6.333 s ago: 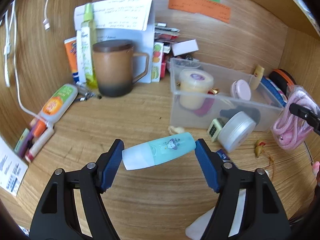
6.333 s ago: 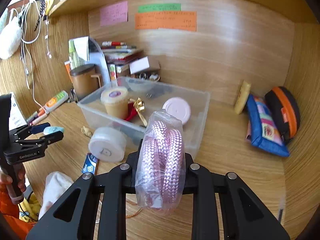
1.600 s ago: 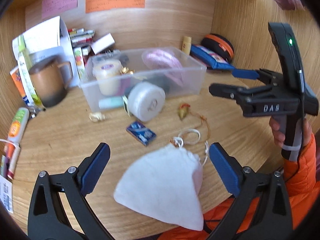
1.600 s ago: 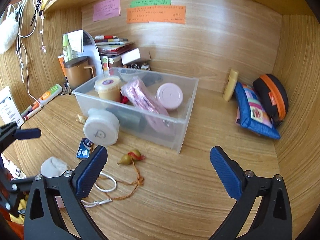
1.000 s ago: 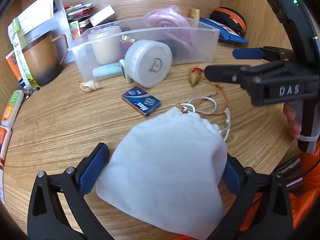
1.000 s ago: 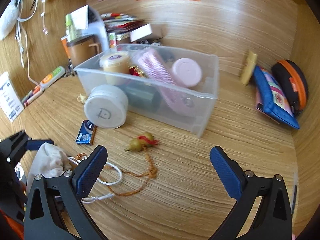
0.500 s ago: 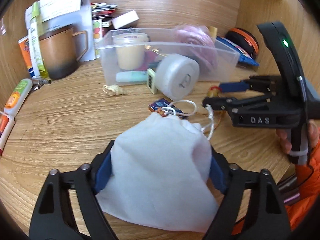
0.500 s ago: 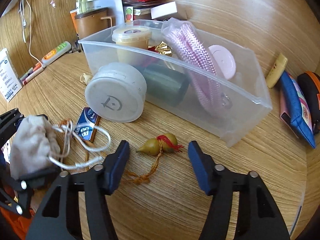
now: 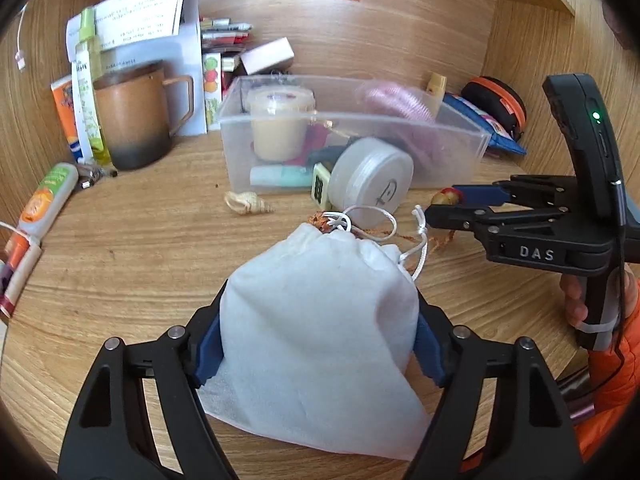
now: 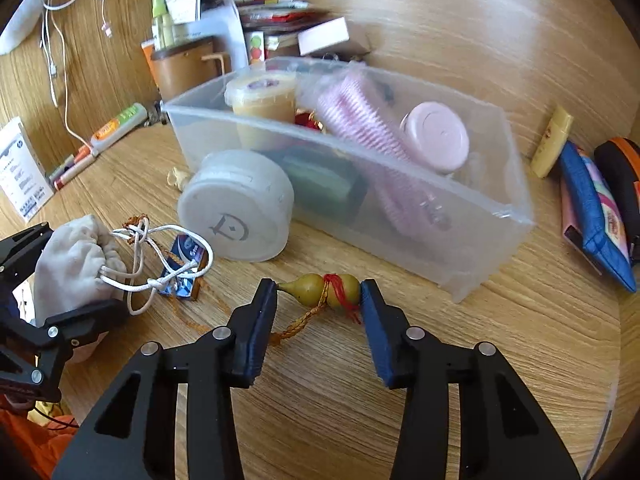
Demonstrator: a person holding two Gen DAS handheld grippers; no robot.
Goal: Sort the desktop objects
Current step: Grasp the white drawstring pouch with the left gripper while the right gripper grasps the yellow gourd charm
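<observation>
Soft pouch, hard gourd
My left gripper (image 9: 318,344) clenches the white cloth pouch (image 9: 320,320); my right gripper (image 10: 318,292) is closing, pads touching the smooth gourd charm (image 10: 324,289).

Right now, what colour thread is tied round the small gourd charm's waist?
Red, clearest in the right wrist view on the olive-yellow gourd charm.

Black tongs (image 10: 318,292) with blue pads (image 10: 370,308), silver screws, "DAS" lettering, green light; orange sleeve (image 9: 608,380).

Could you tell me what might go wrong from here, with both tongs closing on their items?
The orange cord of the small gourd runs towards the pouch's white drawstring, so lifting either might drag the other. The closing right tongs meet the gourd only at its tips, so it could slip. The left tongs squeeze the soft white pouch, which may sag out.
</observation>
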